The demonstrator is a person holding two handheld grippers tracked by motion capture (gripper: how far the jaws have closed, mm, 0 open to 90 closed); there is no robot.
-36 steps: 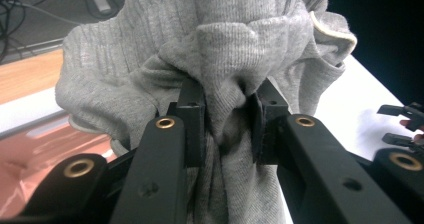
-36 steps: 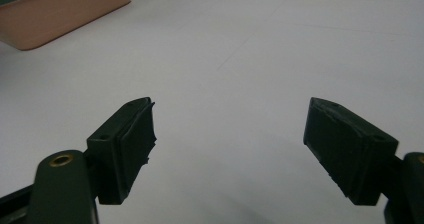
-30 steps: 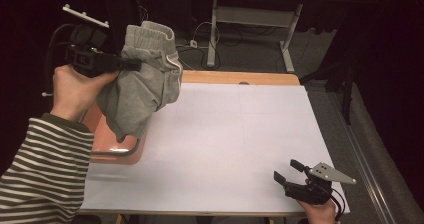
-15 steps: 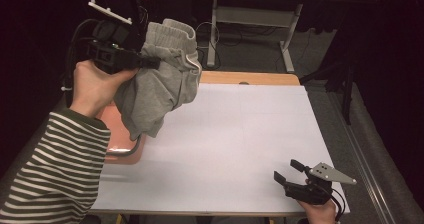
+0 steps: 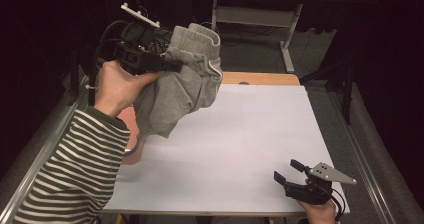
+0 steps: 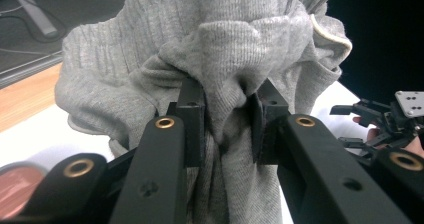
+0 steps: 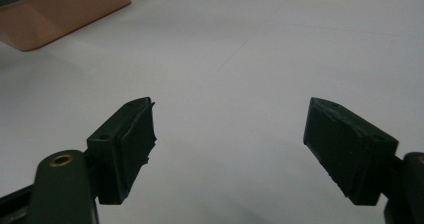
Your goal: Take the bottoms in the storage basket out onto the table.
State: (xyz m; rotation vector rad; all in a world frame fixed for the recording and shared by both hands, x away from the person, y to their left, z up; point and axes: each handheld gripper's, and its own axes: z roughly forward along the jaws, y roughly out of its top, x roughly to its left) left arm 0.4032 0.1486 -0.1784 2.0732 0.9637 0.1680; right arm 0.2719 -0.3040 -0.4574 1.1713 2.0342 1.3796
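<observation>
Garment handling in hand: the left gripper point(image 6: 227, 126) pinches a bunched fold of grey knit shorts point(image 5: 182, 91), pads pressing the cloth from both sides, so the piece hangs free in the air above the left part of the white table point(image 5: 260, 134), apparently lifted to carry it across. Fabric is soft, ribbed at the waistband, with a pale trim at one edge. A salmon-coloured tray point(image 5: 131, 134), smooth and rounded, sits under the hanging cloth. The right gripper point(image 5: 289, 170) rests low at the near right edge, jaws spread, nothing between them.
</observation>
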